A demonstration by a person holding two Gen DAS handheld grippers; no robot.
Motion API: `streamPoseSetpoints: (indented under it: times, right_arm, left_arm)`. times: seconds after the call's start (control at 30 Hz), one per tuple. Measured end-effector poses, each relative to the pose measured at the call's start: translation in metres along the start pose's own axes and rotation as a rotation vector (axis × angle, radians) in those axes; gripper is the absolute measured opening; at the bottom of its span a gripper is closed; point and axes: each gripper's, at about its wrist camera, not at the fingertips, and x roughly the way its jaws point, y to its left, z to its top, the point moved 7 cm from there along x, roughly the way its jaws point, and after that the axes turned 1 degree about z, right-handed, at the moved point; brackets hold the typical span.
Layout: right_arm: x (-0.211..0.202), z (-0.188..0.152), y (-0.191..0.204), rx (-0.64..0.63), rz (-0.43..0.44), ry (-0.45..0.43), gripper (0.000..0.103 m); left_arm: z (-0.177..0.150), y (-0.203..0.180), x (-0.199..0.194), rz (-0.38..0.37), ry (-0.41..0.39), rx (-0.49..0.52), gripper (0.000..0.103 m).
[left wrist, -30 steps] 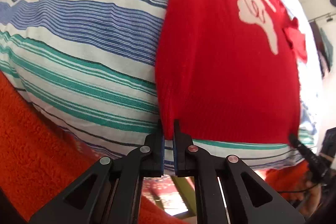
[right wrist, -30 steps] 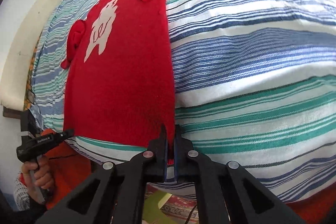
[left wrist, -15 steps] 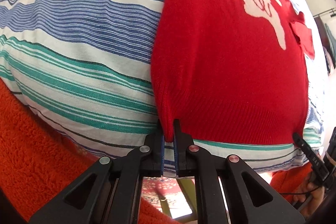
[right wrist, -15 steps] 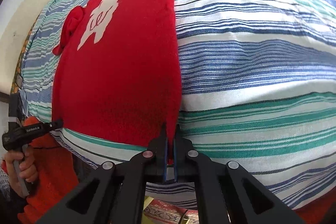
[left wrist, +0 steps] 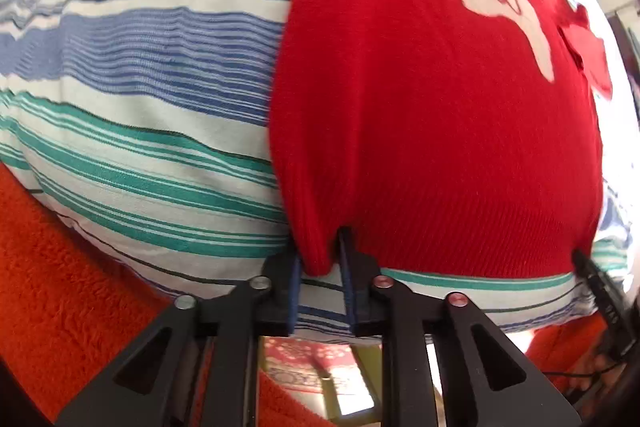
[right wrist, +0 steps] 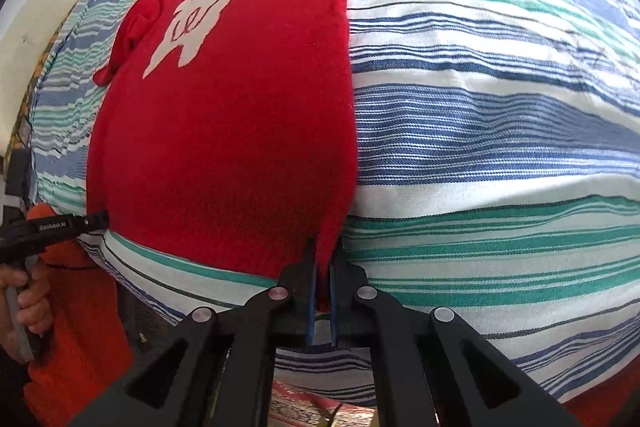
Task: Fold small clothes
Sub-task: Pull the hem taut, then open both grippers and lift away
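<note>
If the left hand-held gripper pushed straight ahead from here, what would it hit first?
The red sweater: its hem corner already sits between the left hand-held gripper fingers, which look slightly parted.

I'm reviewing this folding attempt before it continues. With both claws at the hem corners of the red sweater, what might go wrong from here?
1. The left claw stands open around its hem corner of the red sweater, so a lift now may leave that side behind.
2. The right claw pinches only a thin corner; it might slip out.
3. One sleeve lies bunched, so the fold may come out lumpy on the striped sheet.
</note>
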Motion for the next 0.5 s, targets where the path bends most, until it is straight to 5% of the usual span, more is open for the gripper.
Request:
streamPoseSetpoints:
  times: [0.1, 0.13, 0.17, 0.37, 0.5]
  right_arm:
    - [-0.005, 0.0, 0.003, -0.018, -0.012, -0.012, 0.011]
    - [-0.007, 0.0, 0.002, -0.022, -0.019, -0.016, 0.017]
    - [-0.009, 0.0, 0.003, -0.027, -0.027, -0.02, 0.024]
    - [-0.024, -0.003, 0.004, -0.06, -0.086, -0.042, 0.044]
    - [-0.038, -0.004, -0.006, -0.023, -0.111, -0.07, 0.044]
  left_arm:
    - [-0.004, -0.006, -0.005, 0.056, -0.005, 0.05, 0.057]
    - [-0.007, -0.007, -0.006, 0.073, -0.001, 0.056, 0.081]
    - [-0.009, -0.006, -0.007, 0.093, 0.004, 0.06, 0.094]
    - [-0.027, 0.015, -0.025, 0.175, 0.015, 0.033, 0.094]
    - [-0.022, 0.037, -0.063, 0.203, -0.111, -0.045, 0.094]
